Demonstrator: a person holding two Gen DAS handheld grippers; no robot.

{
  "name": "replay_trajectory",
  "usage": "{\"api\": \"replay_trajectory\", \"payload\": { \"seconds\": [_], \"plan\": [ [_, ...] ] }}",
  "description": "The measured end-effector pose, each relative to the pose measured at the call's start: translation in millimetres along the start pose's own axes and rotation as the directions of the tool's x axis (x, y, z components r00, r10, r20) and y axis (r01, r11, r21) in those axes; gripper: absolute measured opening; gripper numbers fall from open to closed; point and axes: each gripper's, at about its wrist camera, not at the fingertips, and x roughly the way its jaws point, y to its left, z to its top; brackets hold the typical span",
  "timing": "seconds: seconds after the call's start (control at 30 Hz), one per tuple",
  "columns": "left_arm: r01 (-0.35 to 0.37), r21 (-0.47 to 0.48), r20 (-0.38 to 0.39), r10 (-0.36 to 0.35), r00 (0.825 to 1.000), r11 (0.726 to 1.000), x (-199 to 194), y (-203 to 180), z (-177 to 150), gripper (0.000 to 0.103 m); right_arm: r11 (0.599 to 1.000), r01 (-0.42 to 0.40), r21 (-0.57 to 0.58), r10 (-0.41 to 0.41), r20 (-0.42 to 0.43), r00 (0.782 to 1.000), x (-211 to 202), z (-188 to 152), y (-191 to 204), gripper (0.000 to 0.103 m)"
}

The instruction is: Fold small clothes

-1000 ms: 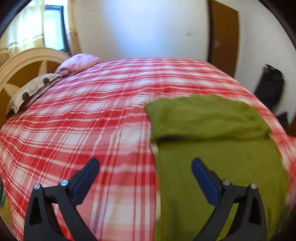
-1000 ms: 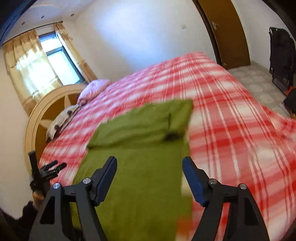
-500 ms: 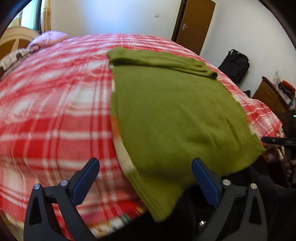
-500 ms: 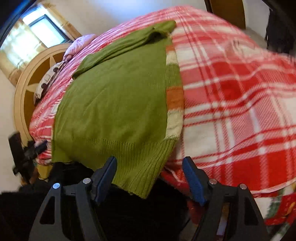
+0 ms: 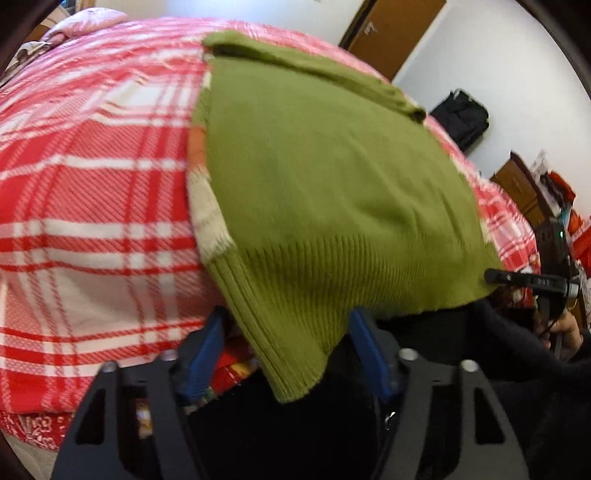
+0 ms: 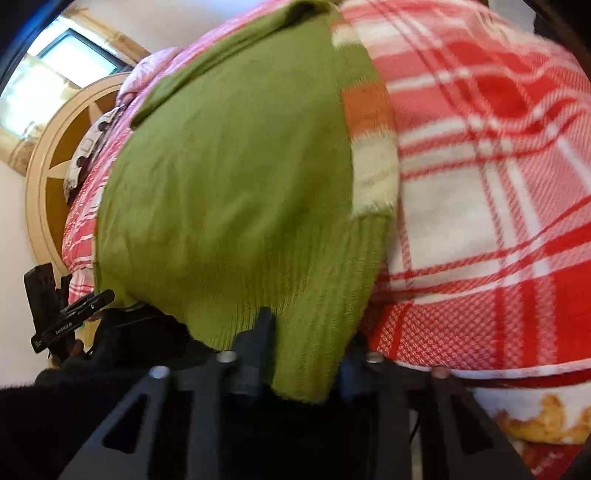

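A green knitted sweater [image 5: 332, 166] lies flat on the red plaid bed cover [image 5: 92, 203], its sleeves folded across the far end. Its ribbed hem hangs over the near bed edge. In the left wrist view the left hem corner [image 5: 295, 369] dangles between the blue pads of my left gripper [image 5: 291, 354]. Those jaws are closing and a gap still shows on both sides. In the right wrist view my right gripper [image 6: 306, 347] is closing, its fingers tight against the right hem corner [image 6: 306, 376] of the sweater [image 6: 229, 166]. Each gripper appears in the other's view: right [image 5: 495, 276], left [image 6: 99, 299].
A round wooden headboard [image 6: 40, 177] and pink pillow [image 5: 88, 22] are at the bed's far end. A brown door [image 5: 399, 33], black bag [image 5: 461, 114] and wooden dresser [image 5: 517, 181] stand along the wall. A person's dark clothing fills the bottom of both views.
Both grippers have come down and in toward the near hem, which now fills the views. Their jaws have narrowed around the two hem corners, the right far more than the left.
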Motion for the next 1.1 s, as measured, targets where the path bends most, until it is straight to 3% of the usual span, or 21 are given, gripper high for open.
{"api": "replay_trajectory", "payload": {
  "seconds": [0.07,0.1,0.13,0.17,0.27,0.37,0.5,0.7,0.8,0.9,1.0,1.07,1.1],
  "plan": [
    [-0.004,-0.016,-0.031,0.003,1.000,1.000,7.9,0.2,-1.8,0.050,1.000,-0.028,0.008,0.028,0.001,1.000,1.5,-0.3,-1.1,0.017],
    [-0.006,-0.024,-0.026,0.006,1.000,1.000,7.5,0.6,-2.6,0.040,0.999,-0.038,0.001,0.038,-0.001,0.999,-0.3,-0.2,0.7,0.014],
    [0.005,-0.032,-0.020,-0.006,1.000,0.999,5.9,1.2,-2.1,0.023,0.998,-0.056,-0.005,0.055,-0.002,0.998,-3.1,0.3,3.2,0.013],
    [0.026,-0.043,-0.017,-0.027,0.999,0.999,4.4,1.9,-2.0,0.015,0.997,-0.075,-0.007,0.075,0.002,0.997,-7.3,1.3,4.6,0.012],
    [0.040,-0.046,-0.001,-0.040,0.999,0.998,-1.8,1.2,0.1,0.009,0.986,-0.167,-0.004,0.167,0.042,0.985,-25.4,8.1,8.7,0.009],
    [0.053,-0.027,0.035,-0.052,0.998,0.998,-12.4,-5.1,7.5,0.009,0.963,-0.269,0.015,0.266,0.108,0.958,-46.8,22.7,10.9,0.009],
    [0.073,-0.007,0.127,-0.072,0.989,0.997,-39.8,-11.8,33.9,0.009,0.925,-0.381,0.005,0.372,0.199,0.907,-69.7,59.6,19.5,0.009],
    [0.094,-0.063,0.225,-0.077,0.971,0.994,-57.4,-0.3,102.3,0.009,0.895,-0.445,0.036,0.416,0.294,0.861,-64.3,131.1,16.3,0.009],
    [0.023,-0.086,0.248,-0.001,0.969,0.996,-49.7,10.9,136.4,0.009,0.880,-0.470,0.063,0.422,0.348,0.837,-49.8,161.7,4.1,0.010],
    [-0.042,-0.134,0.227,0.072,0.971,0.990,-35.0,30.4,161.9,0.010,0.891,-0.448,0.076,0.393,0.368,0.843,-37.9,176.8,-1.7,0.010],
    [-0.100,-0.151,0.194,0.129,0.973,0.983,-17.3,40.5,176.3,0.018,0.883,-0.448,0.141,0.383,0.334,0.861,-20.1,186.3,-14.0,0.010],
    [-0.149,-0.143,0.198,0.176,0.964,0.978,-15.9,43.1,178.4,0.028,0.867,-0.461,0.187,0.389,0.325,0.862,-13.2,189.6,-23.1,0.018],
    [-0.184,-0.135,0.213,0.209,0.954,0.974,-18.5,43.4,179.1,0.045,0.859,-0.473,0.197,0.396,0.333,0.856,-12.3,191.6,-27.0,0.026]
  ]
}}
